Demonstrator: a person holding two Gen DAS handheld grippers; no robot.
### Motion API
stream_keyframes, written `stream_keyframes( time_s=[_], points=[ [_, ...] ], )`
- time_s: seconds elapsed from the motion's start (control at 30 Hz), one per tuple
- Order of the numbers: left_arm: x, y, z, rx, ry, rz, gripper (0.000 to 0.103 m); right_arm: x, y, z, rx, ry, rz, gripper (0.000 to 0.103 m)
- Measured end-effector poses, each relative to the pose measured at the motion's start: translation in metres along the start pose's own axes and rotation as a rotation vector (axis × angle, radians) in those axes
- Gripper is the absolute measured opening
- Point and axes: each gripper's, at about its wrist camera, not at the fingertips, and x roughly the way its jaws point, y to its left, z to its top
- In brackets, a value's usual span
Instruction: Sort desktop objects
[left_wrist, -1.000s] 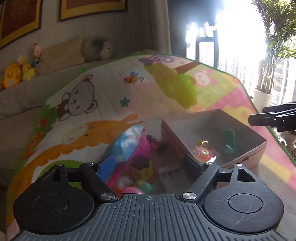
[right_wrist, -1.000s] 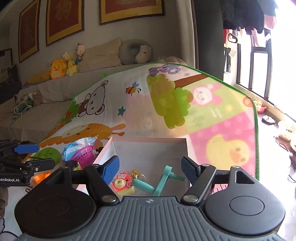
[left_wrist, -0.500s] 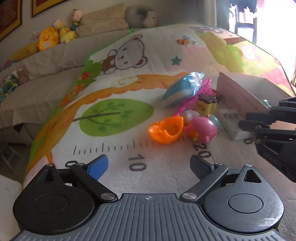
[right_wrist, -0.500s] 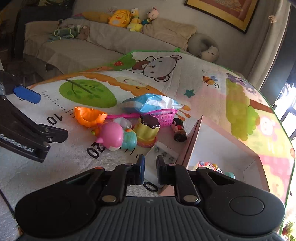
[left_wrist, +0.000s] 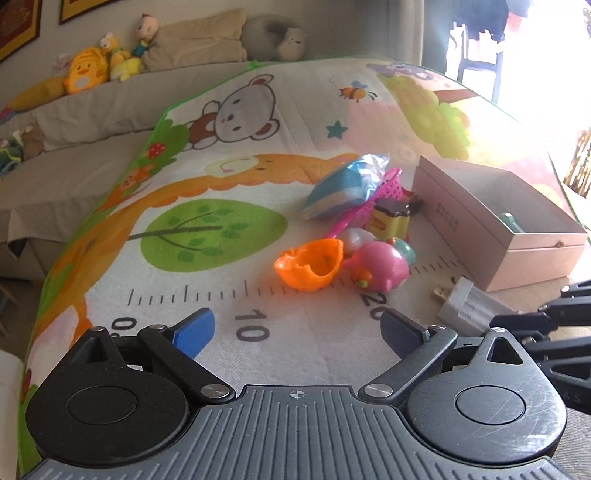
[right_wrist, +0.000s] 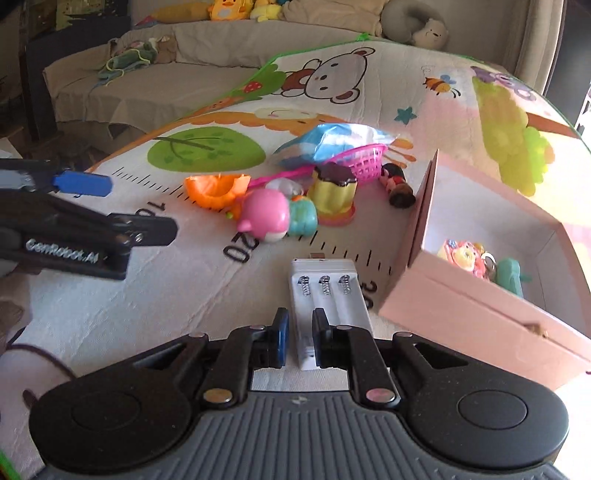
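The battery charger (right_wrist: 328, 295) lay just beside the pink box (right_wrist: 480, 321), so my right gripper (right_wrist: 298, 338) closed on its near end to lift it in; my left gripper (left_wrist: 295, 328) hung spread, empty.

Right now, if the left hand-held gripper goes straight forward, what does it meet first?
Probably the orange toy shell, lying ahead between the open fingers of the left hand-held gripper; the mat before it looks free, though depth is unclear.

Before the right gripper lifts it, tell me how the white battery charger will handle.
The charger looks like stiff moulded plastic. Its three slots show bare springs, so it is probably light. It lies flat, unlikely to roll, though the right gripper pinches one end, so it may tilt.
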Motion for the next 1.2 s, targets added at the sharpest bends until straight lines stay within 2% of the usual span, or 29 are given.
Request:
stream_keyframes(
  time_s=[0.1,0.27,0.37,0.43,0.5,0.53,0.6,0.67,0.77,0.9,0.93,1.0,1.03,1.13,1.2],
  points=[
    [0.005,-0.018,0.007,0.029,-0.013,-0.04,0.1,-0.021,-0.005,-0.021,0.012,0.01,0.025,0.013],
    [0.037,-0.049,0.024,0.074,-0.004,-0.073,0.1,-0.041,-0.023,-0.047,0.051,0.006,-0.044,0.016],
    [0.064,-0.064,0.03,0.117,0.02,-0.017,0.099,-0.059,-0.041,-0.057,0.1,-0.047,-0.035,0.037],
    [0.074,-0.068,0.031,0.127,0.033,0.011,0.094,-0.075,-0.058,-0.057,0.136,-0.129,-0.095,0.067],
    [0.079,-0.067,0.029,0.127,0.054,0.029,0.071,-0.086,-0.079,-0.055,0.204,-0.205,-0.154,0.076],
    [0.079,-0.067,0.028,0.125,0.056,0.027,0.069,-0.09,-0.097,-0.053,0.262,-0.247,-0.186,0.076],
    [0.073,-0.066,0.025,0.138,0.044,0.026,0.063,-0.086,-0.125,-0.048,0.349,-0.272,-0.24,0.076],
    [0.061,-0.065,0.02,0.167,0.032,0.015,0.062,-0.073,-0.153,-0.039,0.425,-0.259,-0.316,0.073],
    [0.039,-0.06,0.007,0.163,0.044,-0.059,0.062,-0.05,-0.182,-0.029,0.479,-0.238,-0.378,0.07],
    [0.014,-0.057,-0.015,0.157,0.056,-0.135,0.069,-0.016,-0.202,-0.016,0.527,-0.177,-0.307,0.07],
    [0.01,-0.056,-0.019,0.154,0.052,-0.135,0.07,-0.011,-0.202,-0.014,0.535,-0.165,-0.295,0.072],
    [0.005,-0.055,-0.023,0.145,0.051,-0.133,0.081,-0.002,-0.191,-0.008,0.512,-0.161,-0.316,0.072],
    [0.005,-0.053,-0.025,0.135,0.052,-0.138,0.083,0.0,-0.188,-0.006,0.5,-0.163,-0.305,0.072],
    [0.006,-0.052,-0.026,0.127,0.056,-0.142,0.087,0.001,-0.176,0.0,0.469,-0.178,-0.211,0.071],
    [0.005,-0.052,-0.027,0.133,0.057,-0.133,0.093,-0.006,-0.162,0.003,0.43,-0.202,-0.191,0.071]
  ],
)
